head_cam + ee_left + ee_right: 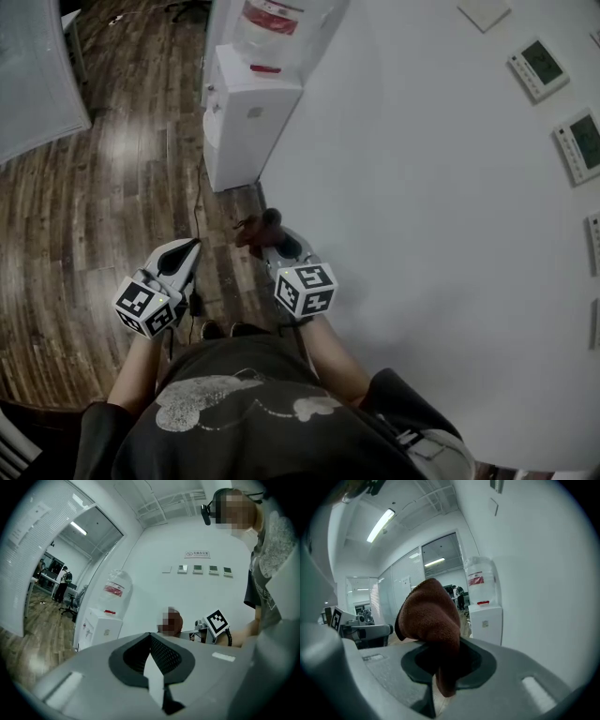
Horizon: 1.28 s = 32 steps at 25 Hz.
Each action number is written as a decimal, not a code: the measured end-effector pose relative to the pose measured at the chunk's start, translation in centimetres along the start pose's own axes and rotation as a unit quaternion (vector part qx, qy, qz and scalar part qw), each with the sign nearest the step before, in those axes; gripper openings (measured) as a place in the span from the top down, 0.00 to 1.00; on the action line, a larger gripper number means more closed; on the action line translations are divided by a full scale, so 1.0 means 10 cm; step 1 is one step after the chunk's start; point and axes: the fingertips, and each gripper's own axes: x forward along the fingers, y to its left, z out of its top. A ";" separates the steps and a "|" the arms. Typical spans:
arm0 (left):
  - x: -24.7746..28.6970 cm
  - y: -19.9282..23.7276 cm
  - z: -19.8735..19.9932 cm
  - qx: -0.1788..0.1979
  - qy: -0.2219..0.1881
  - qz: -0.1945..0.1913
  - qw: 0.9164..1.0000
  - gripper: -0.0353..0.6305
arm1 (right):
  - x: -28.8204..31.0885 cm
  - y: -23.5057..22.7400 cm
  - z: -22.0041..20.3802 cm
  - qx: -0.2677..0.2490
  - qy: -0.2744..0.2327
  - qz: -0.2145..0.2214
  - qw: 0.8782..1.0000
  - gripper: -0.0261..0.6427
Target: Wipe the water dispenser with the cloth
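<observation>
cloth: brown cloth (pixel 431 616), bunched and standing up out of the right gripper (pixel 440 653), whose jaws are pinched on its lower fold; nothing else is between them.
left gripper: left gripper (pixel 151 637) has its jaws pressed together on nothing; it is held level beside the right one, just apart from it.
water dispenser: white water dispenser (pixel 246 122) stands on the wood floor (pixel 94 206) with its side against the white wall (pixel 422 234).
key relation: the dispenser lies straight ahead of both grippers and well apart from them. the cloth points toward it, and its upright body is tall-axis vertical. the right gripper, on the wall side, looks slightly nearer.
container: an upturned bottle (pixel 272 23) with a red label sits on the dispenser's top; i cannot tell how much water it holds.
progress: judged from this, wiping is not yet begun; the person must first close the gap so the cloth meets the cabinet.
</observation>
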 end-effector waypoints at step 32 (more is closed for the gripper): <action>2.01 2.10 0.47 -0.042 0.042 0.073 0.996 0.92 | 2.90 -1.40 0.68 0.027 0.033 0.014 0.999 0.88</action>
